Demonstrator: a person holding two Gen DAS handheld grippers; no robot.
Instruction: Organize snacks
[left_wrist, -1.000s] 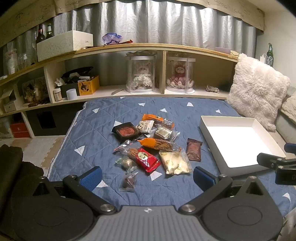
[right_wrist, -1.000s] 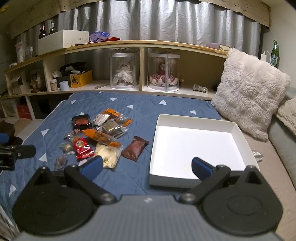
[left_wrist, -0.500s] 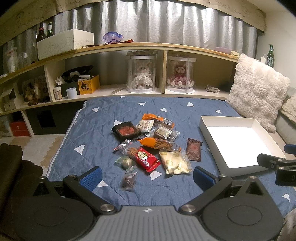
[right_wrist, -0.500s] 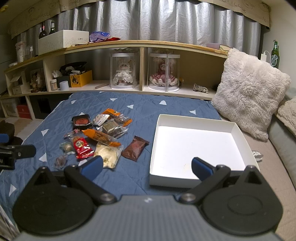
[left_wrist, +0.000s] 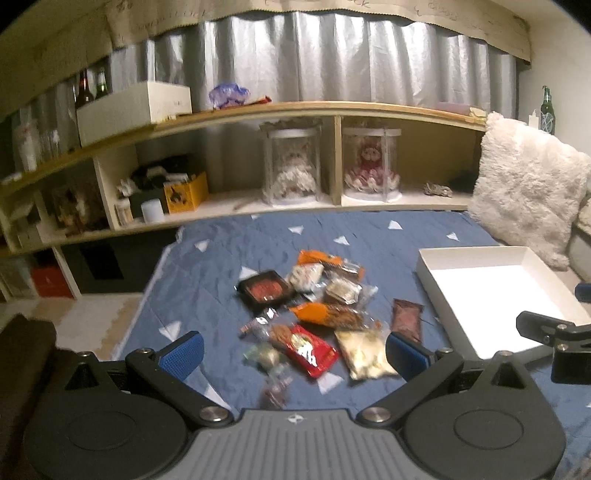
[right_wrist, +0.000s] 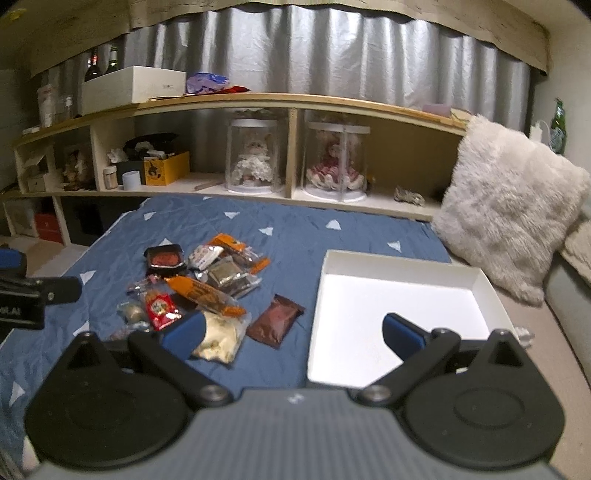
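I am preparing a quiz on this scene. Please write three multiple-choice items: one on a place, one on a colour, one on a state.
1. Where does the brown packet lie?
A. inside the tray
B. on the blanket, between the snack pile and the tray
C. on the shelf

2. What colour are the gripper pads?
A. blue
B. red
C. green

3. What is the state of the white tray?
A. full of snacks
B. turned over
C. holds no snacks

Answers:
1 B, the packet rests on the blue blanket beside the tray's near wall.
2 A, both grippers, left and right, show blue pads.
3 C, only its bare white floor is visible.
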